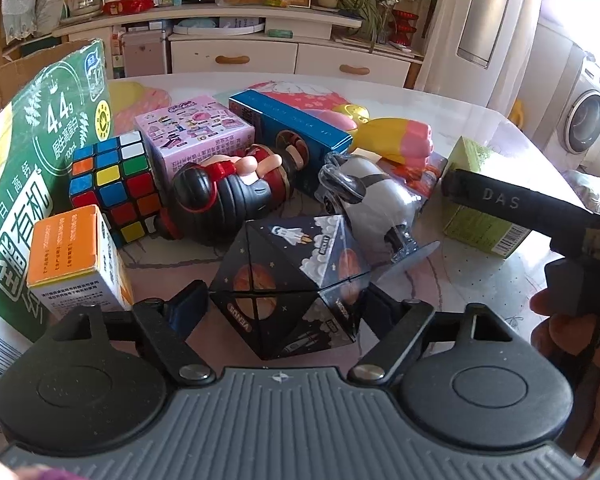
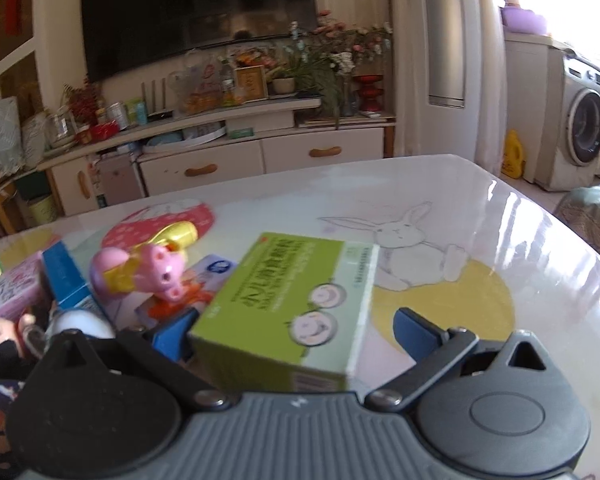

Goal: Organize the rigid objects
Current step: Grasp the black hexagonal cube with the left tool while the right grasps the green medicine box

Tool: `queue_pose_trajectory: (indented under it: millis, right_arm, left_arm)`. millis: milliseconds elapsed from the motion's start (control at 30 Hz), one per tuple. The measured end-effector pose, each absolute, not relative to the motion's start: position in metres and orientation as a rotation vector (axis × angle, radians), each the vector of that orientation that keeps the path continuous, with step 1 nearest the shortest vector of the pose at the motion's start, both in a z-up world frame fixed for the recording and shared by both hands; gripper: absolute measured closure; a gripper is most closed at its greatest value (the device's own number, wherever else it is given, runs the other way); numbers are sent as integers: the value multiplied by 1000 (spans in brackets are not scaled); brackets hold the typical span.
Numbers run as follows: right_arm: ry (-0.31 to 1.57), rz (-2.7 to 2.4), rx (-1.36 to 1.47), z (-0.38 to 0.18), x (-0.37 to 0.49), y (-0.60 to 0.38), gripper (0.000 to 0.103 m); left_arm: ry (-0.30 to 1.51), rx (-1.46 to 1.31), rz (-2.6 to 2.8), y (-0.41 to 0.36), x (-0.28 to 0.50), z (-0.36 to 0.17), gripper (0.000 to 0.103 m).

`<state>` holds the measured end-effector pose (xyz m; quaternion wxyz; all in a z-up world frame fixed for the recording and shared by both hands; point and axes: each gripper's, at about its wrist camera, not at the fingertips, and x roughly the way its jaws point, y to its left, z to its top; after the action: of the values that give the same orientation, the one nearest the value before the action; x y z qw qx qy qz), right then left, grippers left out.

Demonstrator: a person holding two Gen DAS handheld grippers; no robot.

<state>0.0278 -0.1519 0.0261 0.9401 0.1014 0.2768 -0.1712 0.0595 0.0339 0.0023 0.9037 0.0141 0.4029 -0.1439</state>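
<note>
Space-print folding cube [image 1: 288, 284] sits on table [image 1: 460, 280] between left gripper [image 1: 286, 304]'s spread, untouching fingers; angled facets may slip on closing, nudging orange box [image 1: 76, 256]; right gripper [image 2: 300, 328] straddles green box [image 2: 288, 308], ungripped.

Space-print cube [image 1: 288, 284] flat, green box [image 2: 288, 312] tilted

Both cameras ride low behind their fingers, angled down across the table [image 1: 480, 120] toward the cabinet [image 2: 260, 156]. Left view crowds the toy pile; right sits beside it. Both catch the green box [image 1: 480, 220] [image 2: 292, 312].
</note>
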Motion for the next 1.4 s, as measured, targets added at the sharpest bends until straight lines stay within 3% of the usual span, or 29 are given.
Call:
queue_pose_trajectory:
  millis: [167,533,1400]
  right_arm:
    - [558,-322,221,26,25,-157,21]
    - [540,-287,159,27,13,-151,33]
    - [584,-217,226,40,-49,-115,34]
  left_arm:
    - [828,39,-308,31,56,4,13]
    - [823,34,-285,38,47,5,14]
    - [791,28,-311,48,17,4,15]
